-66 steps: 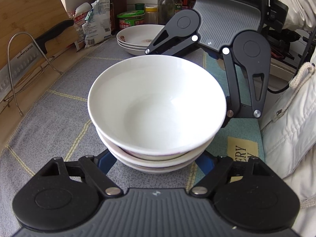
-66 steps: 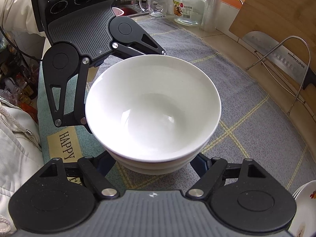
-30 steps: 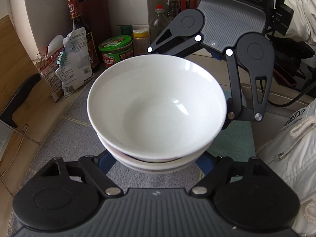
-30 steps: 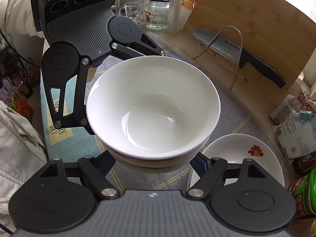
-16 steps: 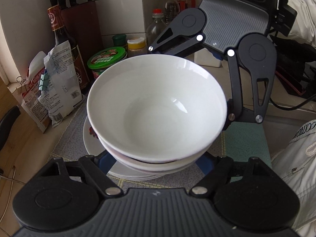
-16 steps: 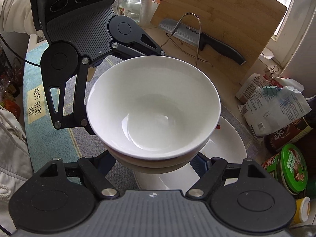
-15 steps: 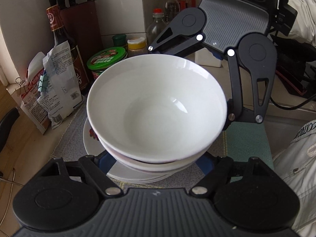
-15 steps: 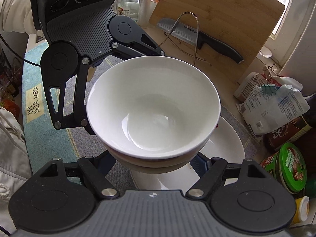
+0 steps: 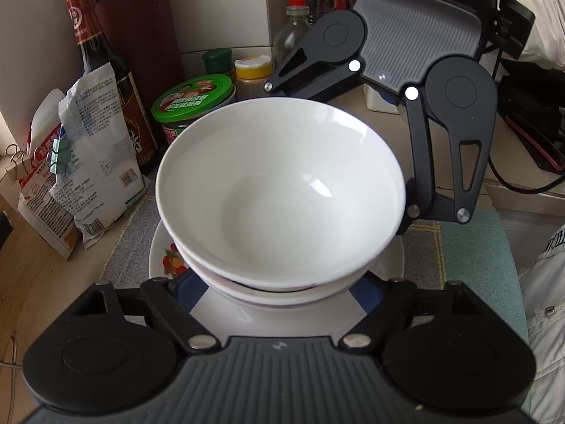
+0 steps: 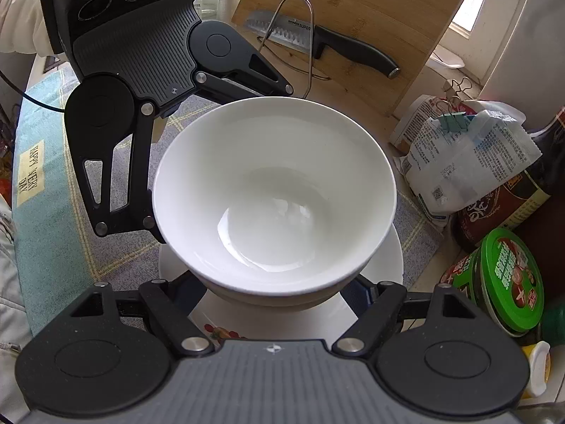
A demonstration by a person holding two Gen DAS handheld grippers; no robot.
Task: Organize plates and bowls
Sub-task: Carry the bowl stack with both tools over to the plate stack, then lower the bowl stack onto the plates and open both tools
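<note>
Left wrist view: my left tool [image 9: 279, 288] clamps the stack of white bowls [image 9: 279, 190] from its near side, held above the fruit-print plates [image 9: 166, 258] on the table. Right wrist view: my right tool [image 10: 279, 288] grips the same stack of white bowls [image 10: 273, 190] opposite, above those plates [image 10: 392, 258].

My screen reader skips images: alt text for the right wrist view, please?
A stack of white bowls, clamped between both tools, hangs just above a white plate on a grey mat. Behind: a cutting board, knife.
</note>
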